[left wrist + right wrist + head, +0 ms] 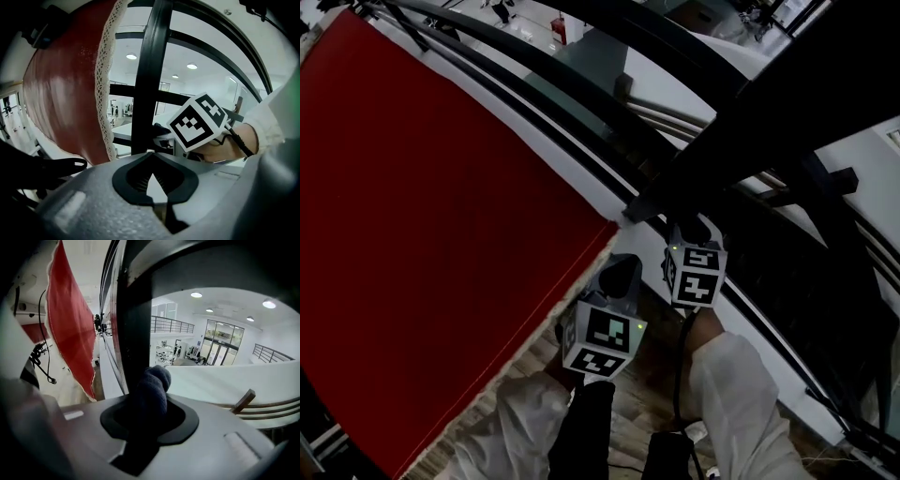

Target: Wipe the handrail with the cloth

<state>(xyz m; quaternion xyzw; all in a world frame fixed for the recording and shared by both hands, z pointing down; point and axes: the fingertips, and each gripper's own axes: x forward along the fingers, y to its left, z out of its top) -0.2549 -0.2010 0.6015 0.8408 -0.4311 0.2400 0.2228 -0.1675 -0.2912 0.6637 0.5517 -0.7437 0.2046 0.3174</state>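
one dark cloth (pixel 152 390), black post (pixel 133 310), red banner (pixel 422 234)

The head view is dim and underexposed, the handrail (pixel 741 141) a near-featureless black. Both gripper views bow strongly toward dark corners; ceiling lights (pixel 131 56) glare behind silhouetted bars (pixel 150 70), and the closest foreground is soft

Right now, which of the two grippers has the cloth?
The right gripper: a dark blue cloth is bunched between its jaws, close to the black railing post. The left gripper has nothing between its jaws.
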